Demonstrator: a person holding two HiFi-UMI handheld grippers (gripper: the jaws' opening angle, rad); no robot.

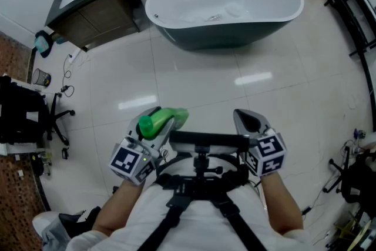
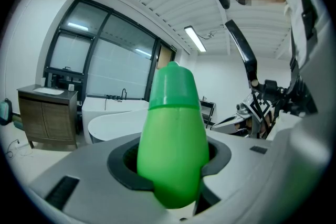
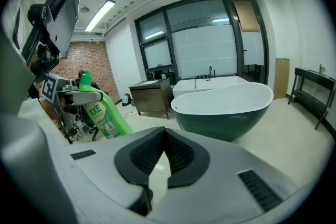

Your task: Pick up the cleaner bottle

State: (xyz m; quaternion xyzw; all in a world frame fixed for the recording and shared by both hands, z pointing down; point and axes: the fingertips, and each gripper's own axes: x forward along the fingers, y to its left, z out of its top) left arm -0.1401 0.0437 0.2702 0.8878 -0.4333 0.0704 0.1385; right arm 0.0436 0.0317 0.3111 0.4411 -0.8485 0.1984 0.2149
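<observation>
Pale tile floor (image 1: 194,85) fills most of the head view, with a white-rimmed, dark-sided tub (image 1: 223,9) at the far end and a wooden vanity (image 1: 88,12) to its left. The green bottle (image 2: 173,134) is already off the floor, held up close to the person's body in the left gripper (image 1: 158,129). Its jaws are partway closed on the bottle, and the dark pads hug the plastic on both sides. From the right gripper view the grip looks to sit high, near the neck, with the labelled body hanging below and leaning out to one side. The right gripper (image 3: 160,157) is off to the side of it, jaws pressed together with nothing between them. The lift looks done in effect, so the risk now is losing it. The bottle tapers and looks slick, and with most of its weight under the pads a jolt or a slackened squeeze could let it slide down and out. It would land on hard tile, where the cap might crack or leak, and the closed right gripper is in no position to catch it. A harder squeeze has its own cost — soft plastic can buckle and squirt free.
</observation>
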